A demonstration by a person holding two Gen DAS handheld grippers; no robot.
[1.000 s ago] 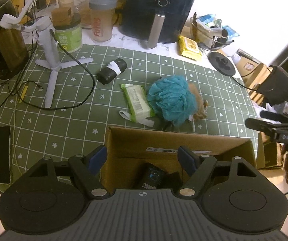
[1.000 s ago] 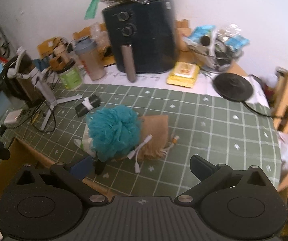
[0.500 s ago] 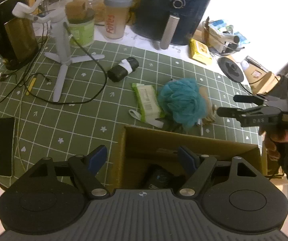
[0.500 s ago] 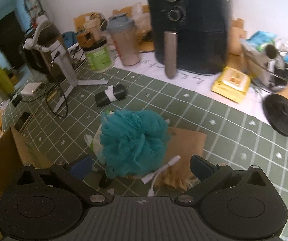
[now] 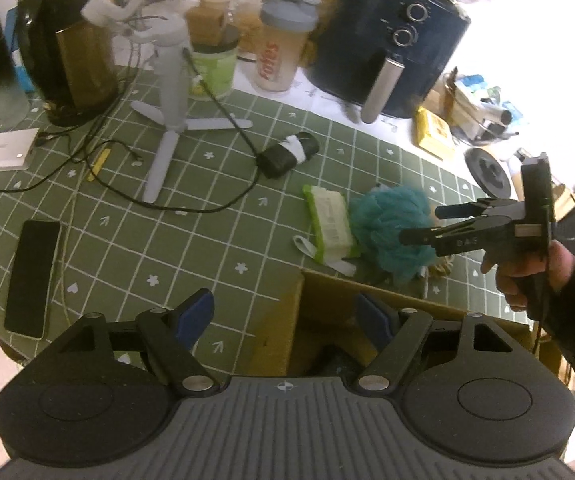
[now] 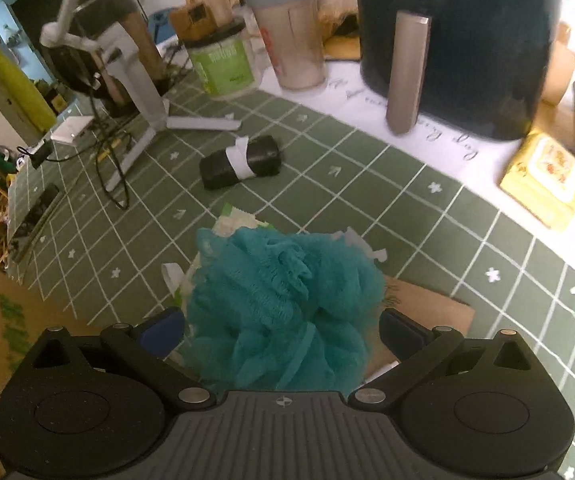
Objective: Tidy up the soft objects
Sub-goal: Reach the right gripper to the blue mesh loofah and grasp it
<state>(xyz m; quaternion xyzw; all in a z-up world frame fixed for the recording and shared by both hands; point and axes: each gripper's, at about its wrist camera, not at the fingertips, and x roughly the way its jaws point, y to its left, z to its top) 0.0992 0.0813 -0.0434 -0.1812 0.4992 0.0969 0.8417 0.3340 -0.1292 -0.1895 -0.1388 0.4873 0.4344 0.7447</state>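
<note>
The right tool (image 6: 281, 332) stands open around the teal loofah (image 6: 283, 304) on the surface; closing now risks snagging the white cable beneath. The left tool (image 5: 287, 316) hangs open over the cardboard box (image 5: 367, 300).

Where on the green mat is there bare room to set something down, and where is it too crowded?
Bare mat lies between the black phone, the tripod cable and the wipes pack. Another free patch sits between the teal sponge, the black roll and the yellow pack. The back edge by the air fryer, bottles and kettle is crowded.
</note>
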